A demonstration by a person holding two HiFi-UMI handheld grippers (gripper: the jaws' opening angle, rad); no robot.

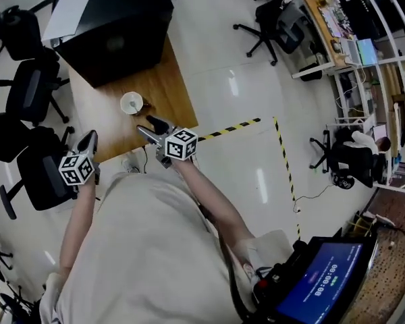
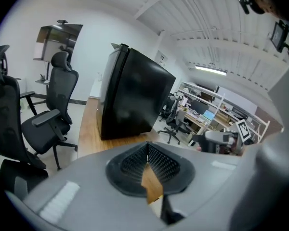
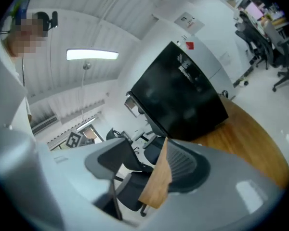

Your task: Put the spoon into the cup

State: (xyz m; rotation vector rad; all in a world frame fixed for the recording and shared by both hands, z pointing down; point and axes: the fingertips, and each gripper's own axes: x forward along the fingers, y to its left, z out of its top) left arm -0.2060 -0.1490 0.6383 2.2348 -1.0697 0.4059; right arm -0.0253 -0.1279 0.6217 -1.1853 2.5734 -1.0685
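Observation:
A white cup [image 1: 131, 103] stands on the wooden table [image 1: 169, 90] near its front corner. A thin dark line inside it may be the spoon; it is too small to tell. My right gripper [image 1: 143, 123] hovers just in front of the cup, open, with nothing between its fingers. In the right gripper view the right gripper [image 3: 151, 162] shows a wide gap between its pads. My left gripper [image 1: 89, 138] hangs at the table's left front edge, apart from the cup. In the left gripper view the left gripper [image 2: 148, 146] has its pads meeting at the tips, with nothing held.
A large black box [image 1: 115, 25] with a white sheet on top fills the back of the table. Black office chairs [image 1: 27, 86] crowd the left side. Yellow-black tape [image 1: 236, 127] marks the floor to the right. A seated person [image 1: 361, 147] is far right.

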